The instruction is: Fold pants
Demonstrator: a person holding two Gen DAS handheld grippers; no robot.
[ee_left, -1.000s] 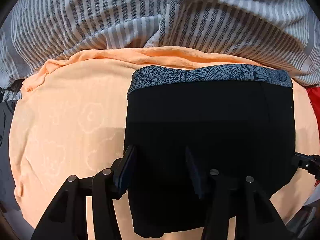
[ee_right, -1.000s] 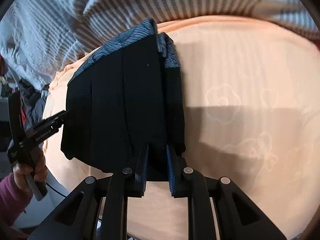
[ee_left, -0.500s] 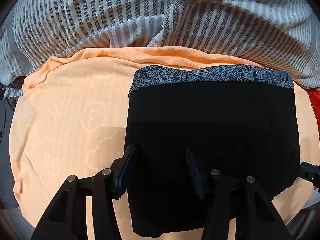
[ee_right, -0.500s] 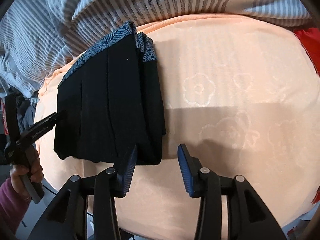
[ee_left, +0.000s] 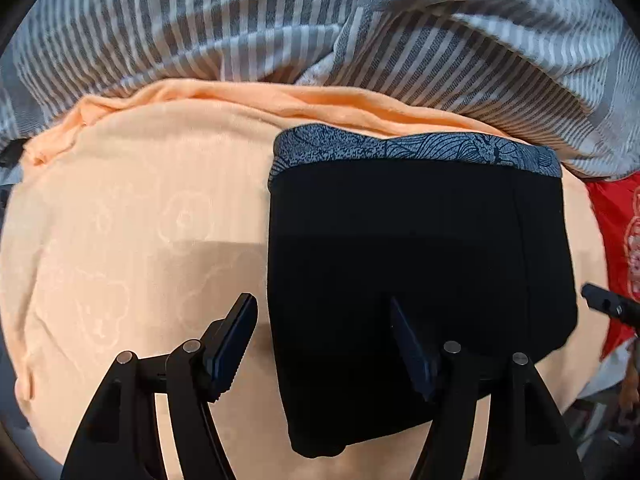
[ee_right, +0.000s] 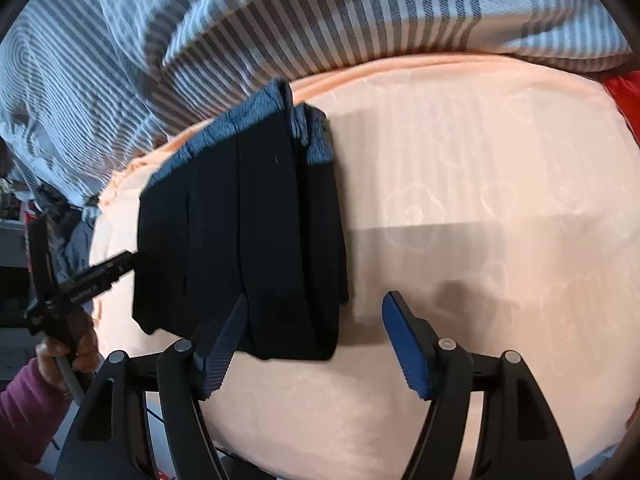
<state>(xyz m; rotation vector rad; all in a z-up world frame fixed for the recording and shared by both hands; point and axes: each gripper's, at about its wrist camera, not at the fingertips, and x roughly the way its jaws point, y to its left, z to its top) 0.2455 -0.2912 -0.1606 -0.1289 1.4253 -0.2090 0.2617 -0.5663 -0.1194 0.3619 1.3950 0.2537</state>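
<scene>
The black pants [ee_left: 420, 264] lie folded into a thick rectangle on the peach sheet [ee_left: 132, 248], their grey patterned waistband [ee_left: 416, 150] at the far edge. My left gripper [ee_left: 320, 320] is open, its fingers astride the near left edge of the fold, not pinching it. In the right wrist view the folded pants [ee_right: 240, 240] lie left of centre. My right gripper [ee_right: 314, 314] is open and empty at the pants' near right corner. The left gripper [ee_right: 116, 266] also shows there, at the pants' left edge, held by a hand.
A grey and white striped blanket [ee_left: 320, 32] is bunched along the far side of the sheet. Red cloth [ee_left: 616, 232] lies at the right edge. The bed's near edge drops off below the grippers. Bare peach sheet [ee_right: 480, 220] spreads right of the pants.
My right gripper let go of the pants' near edge, opened wide and drew back. The left gripper stayed open and shifted slightly off the fold.
</scene>
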